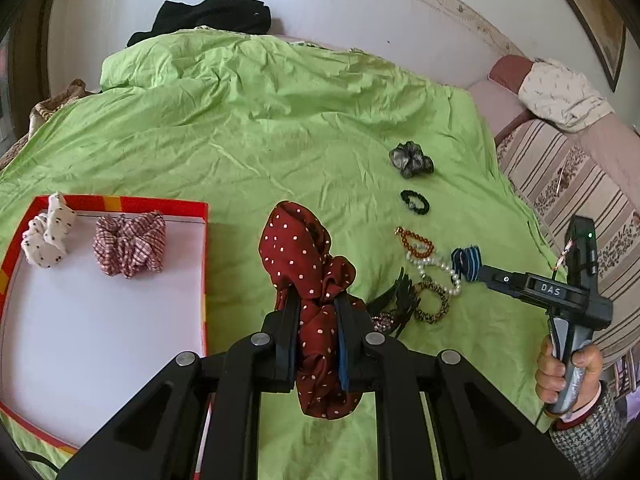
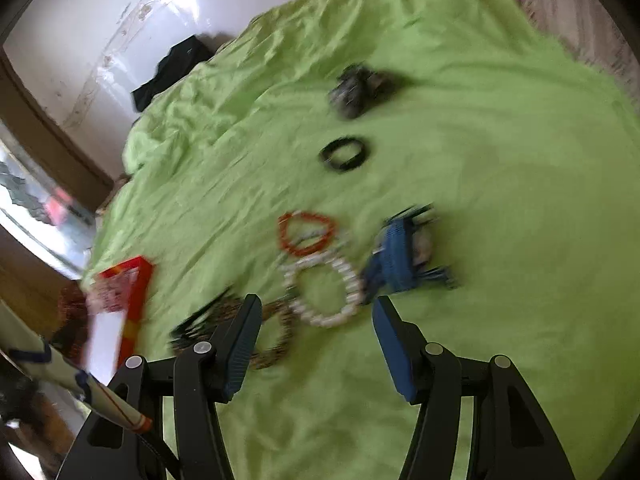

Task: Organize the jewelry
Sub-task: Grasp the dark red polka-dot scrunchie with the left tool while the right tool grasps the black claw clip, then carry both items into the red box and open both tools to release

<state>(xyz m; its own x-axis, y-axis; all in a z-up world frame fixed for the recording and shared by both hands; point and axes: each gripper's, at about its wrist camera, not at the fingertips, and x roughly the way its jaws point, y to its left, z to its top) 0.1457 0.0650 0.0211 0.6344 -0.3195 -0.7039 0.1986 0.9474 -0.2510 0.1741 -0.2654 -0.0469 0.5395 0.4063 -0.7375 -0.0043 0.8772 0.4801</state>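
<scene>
Carrying the red dotted scrunchie in the left tongs, we are bringing it toward the red-rimmed tray that is lying on the green bedspread. The left tongs are clamped tight on the scrunchie, with its loops bunching above and below the pads. Two scrunchies are already sitting in the tray: a white dotted one in the far corner and a red checked one just beside it. To do this step well, we are judging that the scrunchie should go down on the bare white floor of the tray next to the checked one, low enough that it does not bounce off the rim.

The right tongs are standing open with nothing between the pads, hovering over the pile that is still waiting on the bedspread. Nearest them are the pearl bracelet and the blue striped scrunchie, with an orange bead bracelet touching the pearls, a leopard band by the left pad, a black hair tie and a grey scrunchie farther off. The right view is blurring, so we are choosing one piece and closing only once the pads are straddling it cleanly; otherwise the overlapping bracelets are likely to come up tangled.
</scene>
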